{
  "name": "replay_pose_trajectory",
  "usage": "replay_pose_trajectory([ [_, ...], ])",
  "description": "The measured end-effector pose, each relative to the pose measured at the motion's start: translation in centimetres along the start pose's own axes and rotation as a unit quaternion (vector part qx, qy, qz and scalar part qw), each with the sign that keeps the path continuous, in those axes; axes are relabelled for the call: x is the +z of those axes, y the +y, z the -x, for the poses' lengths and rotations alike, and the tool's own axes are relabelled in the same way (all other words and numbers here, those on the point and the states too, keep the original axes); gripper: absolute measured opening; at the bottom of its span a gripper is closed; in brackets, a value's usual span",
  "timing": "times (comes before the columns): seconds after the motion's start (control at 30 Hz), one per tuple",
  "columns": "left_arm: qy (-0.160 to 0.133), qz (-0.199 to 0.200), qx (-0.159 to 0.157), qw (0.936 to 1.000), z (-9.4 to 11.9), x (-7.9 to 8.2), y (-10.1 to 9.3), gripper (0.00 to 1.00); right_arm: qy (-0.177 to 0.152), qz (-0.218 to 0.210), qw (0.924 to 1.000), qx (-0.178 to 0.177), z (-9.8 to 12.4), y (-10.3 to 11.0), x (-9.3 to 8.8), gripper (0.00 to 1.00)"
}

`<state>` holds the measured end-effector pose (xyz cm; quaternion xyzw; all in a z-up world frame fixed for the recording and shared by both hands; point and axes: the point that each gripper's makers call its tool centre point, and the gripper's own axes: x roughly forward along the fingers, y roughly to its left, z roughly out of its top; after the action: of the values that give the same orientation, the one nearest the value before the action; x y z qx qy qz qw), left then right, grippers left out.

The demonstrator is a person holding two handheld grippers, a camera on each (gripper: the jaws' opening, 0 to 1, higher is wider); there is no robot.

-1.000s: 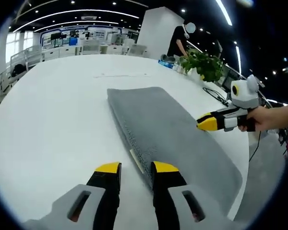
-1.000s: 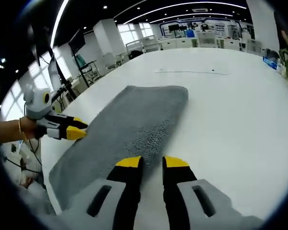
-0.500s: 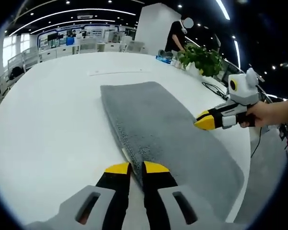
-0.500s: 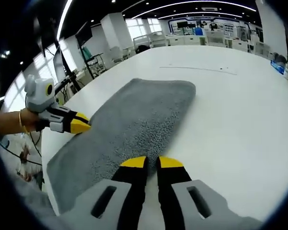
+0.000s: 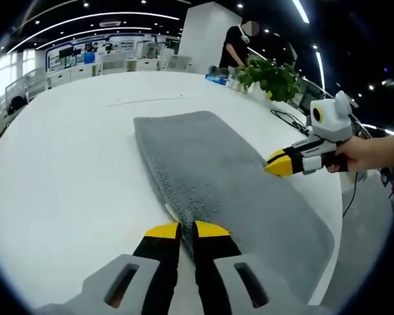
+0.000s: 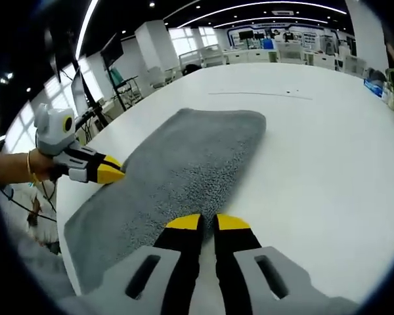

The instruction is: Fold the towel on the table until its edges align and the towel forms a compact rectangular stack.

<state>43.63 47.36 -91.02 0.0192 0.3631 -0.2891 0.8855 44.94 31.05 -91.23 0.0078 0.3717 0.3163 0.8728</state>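
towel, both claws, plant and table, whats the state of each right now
towel: lying flat on the table, folded into a long strip, not yet a compact stack
left claw: jaws nearly shut, pinched at the towel's long edge
right claw: jaws nearly shut at the opposite long edge
table: white, towel on it
plant: upright at the far table edge

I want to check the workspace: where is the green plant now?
In the left gripper view, the green plant stands at the far right edge of the white table, beyond the grey towel, near a person.
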Motion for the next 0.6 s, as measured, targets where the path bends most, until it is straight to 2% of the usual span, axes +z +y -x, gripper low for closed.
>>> replay_pose_trajectory([
  [0.23, -0.011, -0.019, -0.029, 0.9994, -2.8, 1.4, -4.7, 0.07, -0.005, -0.02, 0.9993, -0.032, 2.8, -4.5, -1.0, 0.05],
  [0.43, -0.012, -0.042, -0.057, 0.9974, -5.2, 2.5, -9.1, 0.07, 0.003, -0.027, 0.9975, -0.065, 5.3, -8.3, -1.9, 0.05],
  [0.5, -0.016, -0.054, -0.061, 0.9966, -5.8, 2.7, -10.2, 0.07, 0.002, -0.034, 0.9964, -0.077, 6.2, -9.5, -2.3, 0.05],
  [0.6, -0.019, -0.063, -0.059, 0.9961, -6.2, 2.9, -11.0, 0.07, -0.002, -0.042, 0.9958, -0.082, 6.7, -10.2, -2.5, 0.04],
])
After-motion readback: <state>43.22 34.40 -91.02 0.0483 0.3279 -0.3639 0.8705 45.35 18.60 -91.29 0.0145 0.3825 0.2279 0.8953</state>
